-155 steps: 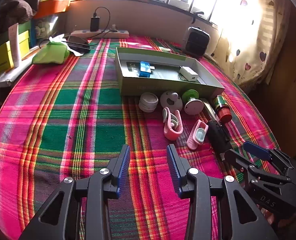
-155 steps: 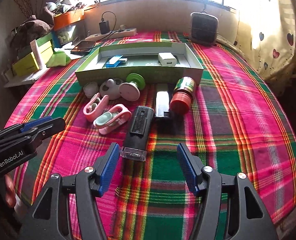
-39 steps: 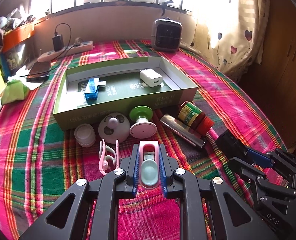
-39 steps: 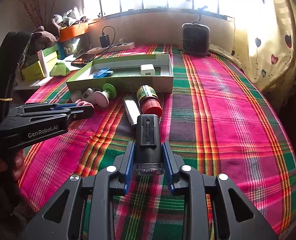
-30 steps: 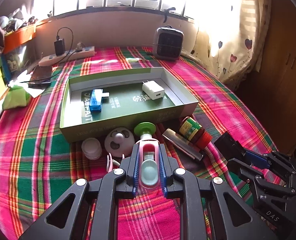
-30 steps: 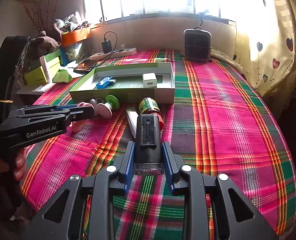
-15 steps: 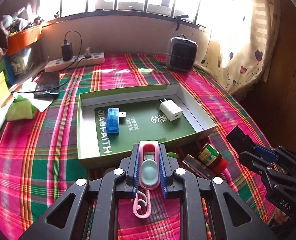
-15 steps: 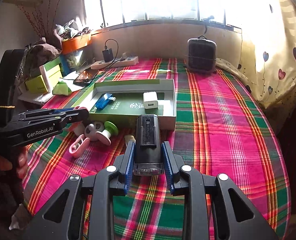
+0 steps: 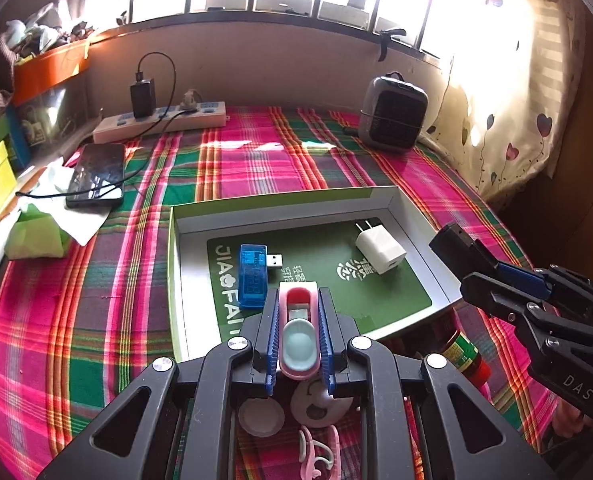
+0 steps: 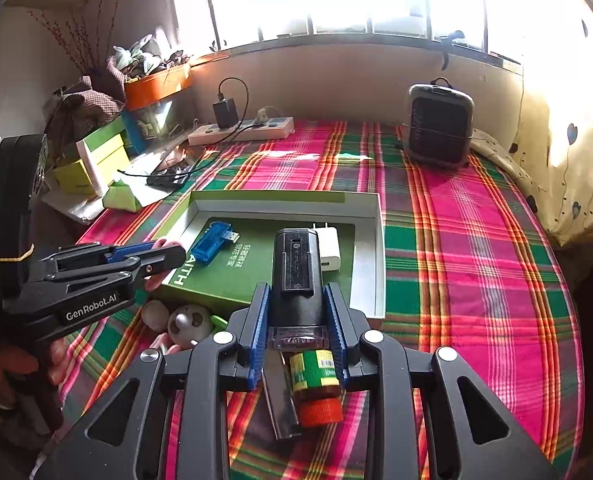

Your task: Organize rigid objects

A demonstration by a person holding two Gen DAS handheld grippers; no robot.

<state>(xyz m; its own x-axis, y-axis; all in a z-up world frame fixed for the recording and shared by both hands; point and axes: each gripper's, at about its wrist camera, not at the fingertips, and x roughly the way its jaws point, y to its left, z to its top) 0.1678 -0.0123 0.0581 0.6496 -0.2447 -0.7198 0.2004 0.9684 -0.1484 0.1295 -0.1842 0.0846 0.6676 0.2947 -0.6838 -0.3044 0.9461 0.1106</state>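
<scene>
Hand-held grippers (image 9: 298, 340) (image 10: 296, 320) clamped on pink case (image 9: 298, 328) and black device (image 10: 296, 276), above box (image 9: 376, 200).

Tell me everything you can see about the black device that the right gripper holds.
The black device is a long, boxy body of matte plastic as it looks, with a raised black panel along its top and a clear end piece at the near end. The right gripper is shut on it, blue pads pressing its two sides near that clear end. It points forward, lifted above the green box, partly hiding the white charger.
</scene>
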